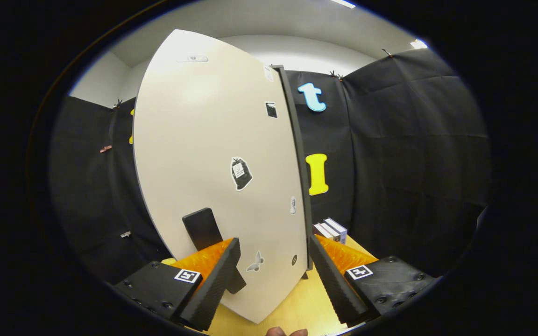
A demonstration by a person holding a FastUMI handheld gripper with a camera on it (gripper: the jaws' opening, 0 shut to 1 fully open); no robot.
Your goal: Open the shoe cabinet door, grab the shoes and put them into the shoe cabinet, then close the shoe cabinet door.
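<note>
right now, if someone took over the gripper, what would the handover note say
Gripper: open, holding nothing; the fingers straddle the free edge of the cabinet door, not pressing on it.
Door: swung open, its pale face just ahead of the fingers, dark handle by the left finger.
Table: yellow top below the fingers; a small stack of boxes beyond the right finger.
Done: door seems open.
Left: find the shoes, grab them, put them in the cabinet, close the door.
</note>
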